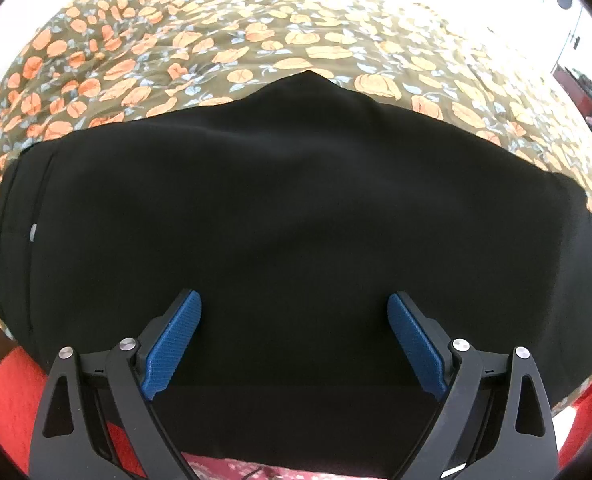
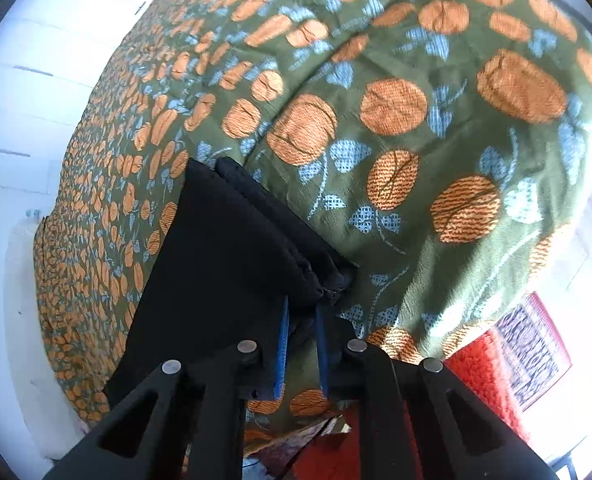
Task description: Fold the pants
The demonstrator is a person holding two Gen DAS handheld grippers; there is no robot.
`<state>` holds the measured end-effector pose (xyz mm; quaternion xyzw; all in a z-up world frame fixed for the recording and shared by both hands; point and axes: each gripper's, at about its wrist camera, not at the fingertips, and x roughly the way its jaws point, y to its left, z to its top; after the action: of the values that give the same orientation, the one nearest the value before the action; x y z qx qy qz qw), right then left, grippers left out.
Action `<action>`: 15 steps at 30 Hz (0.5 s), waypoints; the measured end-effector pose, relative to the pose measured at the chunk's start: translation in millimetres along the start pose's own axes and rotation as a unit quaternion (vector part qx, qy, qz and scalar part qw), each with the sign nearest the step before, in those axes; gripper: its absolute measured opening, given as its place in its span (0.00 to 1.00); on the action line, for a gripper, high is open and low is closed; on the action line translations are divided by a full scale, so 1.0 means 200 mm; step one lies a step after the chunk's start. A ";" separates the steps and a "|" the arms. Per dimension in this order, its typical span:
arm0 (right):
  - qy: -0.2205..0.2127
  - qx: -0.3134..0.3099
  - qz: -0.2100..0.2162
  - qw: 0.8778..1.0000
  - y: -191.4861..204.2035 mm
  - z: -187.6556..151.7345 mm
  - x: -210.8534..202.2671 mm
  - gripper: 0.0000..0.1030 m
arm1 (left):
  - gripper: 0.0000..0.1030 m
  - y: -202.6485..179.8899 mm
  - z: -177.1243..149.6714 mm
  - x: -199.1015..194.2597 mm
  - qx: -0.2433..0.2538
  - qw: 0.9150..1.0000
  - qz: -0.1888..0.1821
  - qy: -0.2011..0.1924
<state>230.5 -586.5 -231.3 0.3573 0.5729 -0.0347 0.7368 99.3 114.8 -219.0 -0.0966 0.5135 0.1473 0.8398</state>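
Note:
The black pants [image 1: 296, 208] lie spread flat on a bed with a green cover printed with orange pumpkins [image 1: 224, 40]. My left gripper [image 1: 294, 308] hovers over the near part of the pants, its blue pads wide apart and empty. In the right wrist view the pants [image 2: 216, 248] show as a folded black stack running away to the left. My right gripper [image 2: 300, 312] is shut on a thick corner of the pants, with the cloth pinched between its blue pads and bunched just beyond the tips.
The pumpkin cover [image 2: 435, 128] fills most of the right wrist view. A red fluffy rug [image 2: 479, 372] and a patterned mat [image 2: 531, 348] lie on the floor at lower right. White wall panels [image 2: 28, 92] stand to the left. Red fabric [image 1: 12, 396] shows by the bed's near edge.

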 end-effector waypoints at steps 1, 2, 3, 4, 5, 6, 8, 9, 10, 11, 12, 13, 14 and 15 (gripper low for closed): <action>-0.005 -0.007 -0.004 1.000 0.00 -0.01 -0.01 0.12 | 0.92 0.00 0.00 0.00 -0.001 1.000 -0.002 0.000; -0.009 -0.013 -0.009 1.000 0.01 -0.01 -0.02 0.12 | 0.92 0.00 0.00 -0.01 -0.001 1.000 -0.003 0.000; -0.011 -0.019 -0.014 1.000 0.01 -0.01 -0.03 0.12 | 0.92 -0.01 0.00 -0.01 0.000 1.000 -0.003 0.000; -0.010 -0.021 -0.017 1.000 0.00 -0.01 -0.03 0.12 | 0.92 -0.01 0.00 0.00 0.002 1.000 -0.002 0.001; -0.007 -0.022 -0.020 1.000 -0.01 -0.01 -0.02 0.12 | 0.92 -0.02 0.00 0.00 0.003 1.000 -0.001 0.002; -0.002 -0.017 -0.024 1.000 -0.03 -0.01 -0.01 0.12 | 0.92 -0.02 0.00 0.00 0.004 1.000 0.000 0.002; 0.001 -0.018 -0.028 0.999 -0.03 -0.01 0.00 0.12 | 0.92 -0.01 0.00 0.00 0.005 1.000 -0.002 0.001; 0.000 -0.023 -0.033 0.999 -0.02 -0.01 0.00 0.12 | 0.92 -0.01 0.00 0.00 0.005 1.000 -0.003 0.001; -0.002 -0.029 -0.038 0.999 -0.01 -0.01 0.00 0.12 | 0.92 -0.01 0.00 0.00 0.004 1.000 -0.004 0.001; -0.002 -0.038 -0.044 0.998 0.01 -0.01 0.00 0.13 | 0.92 -0.01 0.00 0.00 0.004 1.000 -0.004 0.002; -0.001 -0.046 -0.049 0.998 0.02 -0.01 0.00 0.14 | 0.92 0.00 0.00 0.00 0.004 1.000 -0.005 0.002; -0.002 -0.049 -0.051 0.997 0.02 -0.02 0.00 0.16 | 0.92 0.00 0.00 0.00 0.004 1.000 -0.005 0.002; -0.002 -0.048 -0.051 0.998 0.02 -0.02 0.00 0.19 | 0.92 0.00 0.00 0.00 0.005 1.000 -0.004 0.002; -0.003 -0.045 -0.049 0.998 0.01 -0.02 -0.01 0.29 | 0.92 0.00 0.00 0.00 0.005 1.000 -0.004 0.002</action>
<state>227.1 -582.8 -228.6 0.2952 0.5887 -0.0457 0.7511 100.2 114.2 -219.6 -0.0945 0.5155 0.1413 0.8399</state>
